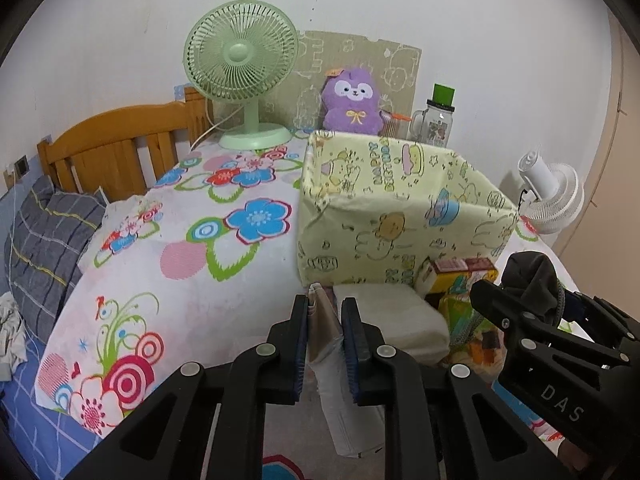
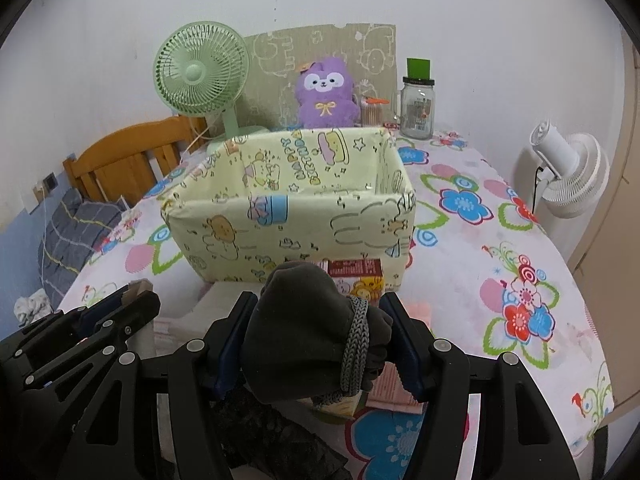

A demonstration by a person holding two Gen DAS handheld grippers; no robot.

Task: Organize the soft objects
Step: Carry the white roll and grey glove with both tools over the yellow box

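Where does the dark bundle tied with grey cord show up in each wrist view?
Left wrist: dark bundle at lower right, gripped by the right hand-held gripper.
Right wrist: bottom centre, dark bundle between the pads.
Shared landmark: yellow cartoon-print box, just behind it.

Matt dark cloth bundle (image 2: 312,332); glossy paper-wrapped box (image 2: 288,204).

Each view is taken from just behind a gripper's own fingers, angled downward across the flower-print cloth (image 1: 224,272) toward the far wall. The yellow box (image 1: 400,216) is seen close, from its left in the left wrist view and nearly head-on in the right. The box, green fan (image 2: 200,72) and purple plush (image 2: 326,94) are shared.
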